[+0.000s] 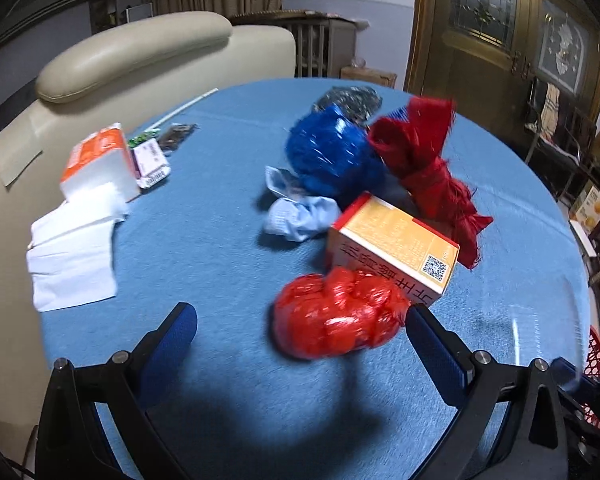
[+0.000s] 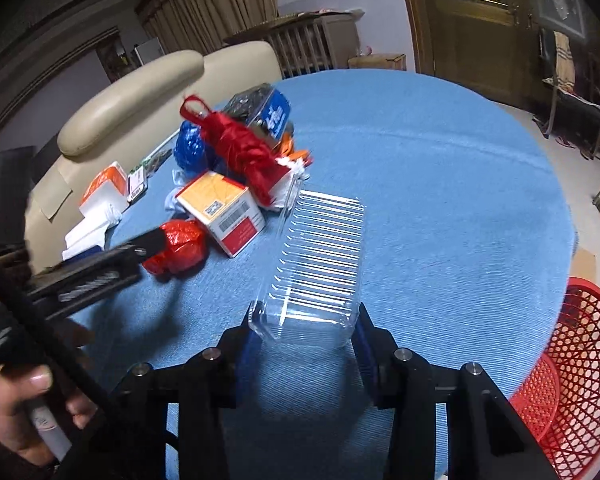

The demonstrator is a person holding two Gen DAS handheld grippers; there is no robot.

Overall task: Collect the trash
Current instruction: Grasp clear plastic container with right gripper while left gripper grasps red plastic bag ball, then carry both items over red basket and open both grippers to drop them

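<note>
A crumpled red plastic bag (image 1: 338,314) lies on the blue tablecloth (image 1: 204,248) just ahead of my left gripper (image 1: 300,328), which is open with the bag between its fingertips, nearer the right finger. Behind the bag is an orange and white carton (image 1: 394,246), a pale blue wad (image 1: 300,216), a blue bag (image 1: 332,152) and a red bag (image 1: 424,160). My right gripper (image 2: 306,328) is shut on a clear ribbed plastic container (image 2: 320,256), held above the table. The left gripper (image 2: 100,264) and the red bag (image 2: 178,246) also show in the right wrist view.
White tissues (image 1: 74,252) and an orange tissue pack (image 1: 100,160) lie at the table's left, by a small card box (image 1: 152,162). A cream sofa (image 1: 132,56) stands behind. A red mesh basket (image 2: 568,364) sits below the table's right edge. A snack packet (image 2: 264,110) lies at the far side.
</note>
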